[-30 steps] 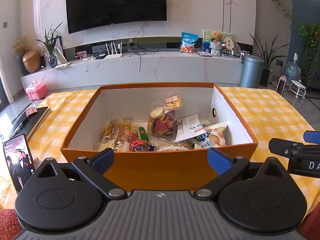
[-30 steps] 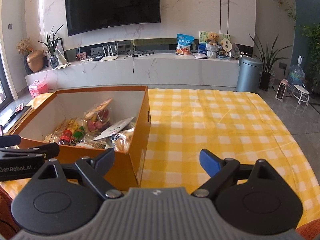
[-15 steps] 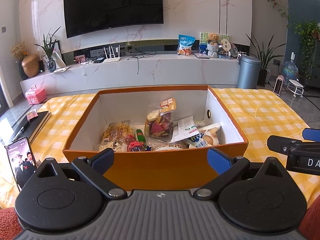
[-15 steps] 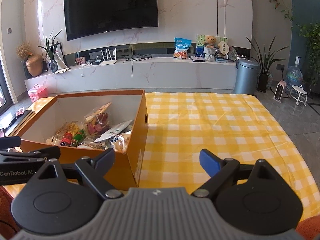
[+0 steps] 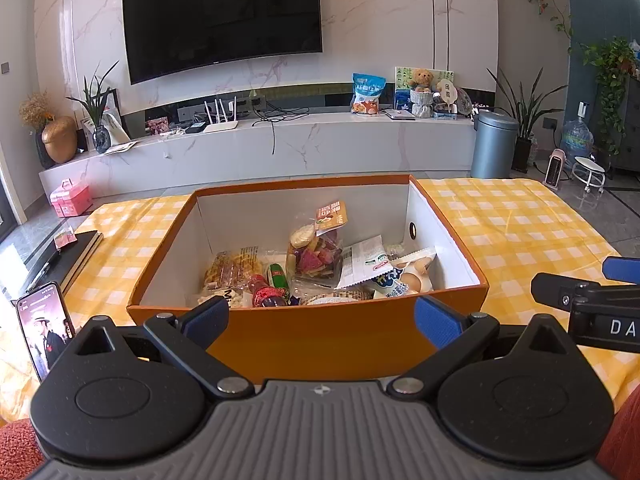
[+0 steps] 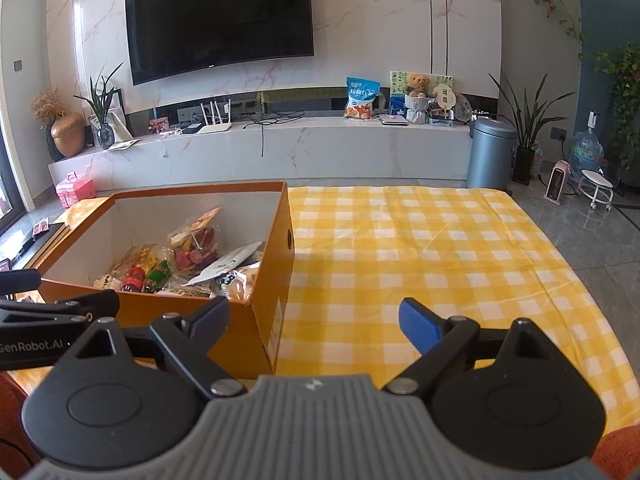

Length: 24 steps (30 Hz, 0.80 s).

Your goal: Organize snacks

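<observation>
An orange cardboard box [image 5: 308, 344] [image 6: 276, 280] with white inner walls stands on the yellow checked tablecloth [image 6: 420, 264]. Inside lie several snack packs: a clear bag of coloured chips [image 5: 316, 252] [image 6: 194, 246], a small red bottle [image 5: 266, 290], a green packet [image 5: 278, 274], a white sachet [image 5: 364, 262] and a bag of round biscuits [image 5: 412, 276]. My left gripper [image 5: 322, 314] is open just before the box's near wall, nothing between its fingers. My right gripper [image 6: 314, 314] is open over the cloth at the box's right near corner, empty.
A phone [image 5: 46, 332] stands propped at the table's left edge beside a dark notebook [image 5: 72, 256]. The cloth to the right of the box carries nothing. Beyond the table are a marble TV bench [image 5: 280, 148], a grey bin [image 5: 494, 144] and potted plants.
Both views have drawn back and tipped up slightly, so the box sits a little lower and smaller in frame. Both grippers stay open and empty; the snacks have not moved.
</observation>
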Motion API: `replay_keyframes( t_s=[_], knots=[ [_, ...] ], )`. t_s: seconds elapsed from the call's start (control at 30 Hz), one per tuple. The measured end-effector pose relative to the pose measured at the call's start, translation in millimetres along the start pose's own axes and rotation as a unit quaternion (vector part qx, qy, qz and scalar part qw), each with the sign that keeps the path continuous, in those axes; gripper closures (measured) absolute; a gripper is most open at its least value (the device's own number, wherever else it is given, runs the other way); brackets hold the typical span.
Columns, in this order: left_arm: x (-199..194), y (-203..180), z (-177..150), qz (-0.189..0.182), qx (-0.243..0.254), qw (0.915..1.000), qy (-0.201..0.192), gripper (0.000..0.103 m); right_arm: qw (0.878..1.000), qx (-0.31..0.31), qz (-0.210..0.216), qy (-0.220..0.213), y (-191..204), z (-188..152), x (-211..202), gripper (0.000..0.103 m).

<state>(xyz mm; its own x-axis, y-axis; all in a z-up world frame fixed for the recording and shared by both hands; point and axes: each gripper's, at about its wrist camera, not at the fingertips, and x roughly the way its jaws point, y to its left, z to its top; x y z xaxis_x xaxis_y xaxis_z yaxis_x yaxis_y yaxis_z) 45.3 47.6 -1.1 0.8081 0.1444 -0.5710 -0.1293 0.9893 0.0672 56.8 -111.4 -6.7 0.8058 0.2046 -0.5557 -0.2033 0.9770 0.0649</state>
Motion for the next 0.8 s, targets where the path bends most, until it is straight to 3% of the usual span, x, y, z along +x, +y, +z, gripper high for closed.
replay_keyframes(
  t_s=[0.8],
  knots=[
    [-4.0, 0.9, 1.4, 0.015, 0.002, 0.9998, -0.013, 0.0, 1.0, -0.003, 0.001, -0.001, -0.3, -1.7, -0.4, 0.014]
  ],
)
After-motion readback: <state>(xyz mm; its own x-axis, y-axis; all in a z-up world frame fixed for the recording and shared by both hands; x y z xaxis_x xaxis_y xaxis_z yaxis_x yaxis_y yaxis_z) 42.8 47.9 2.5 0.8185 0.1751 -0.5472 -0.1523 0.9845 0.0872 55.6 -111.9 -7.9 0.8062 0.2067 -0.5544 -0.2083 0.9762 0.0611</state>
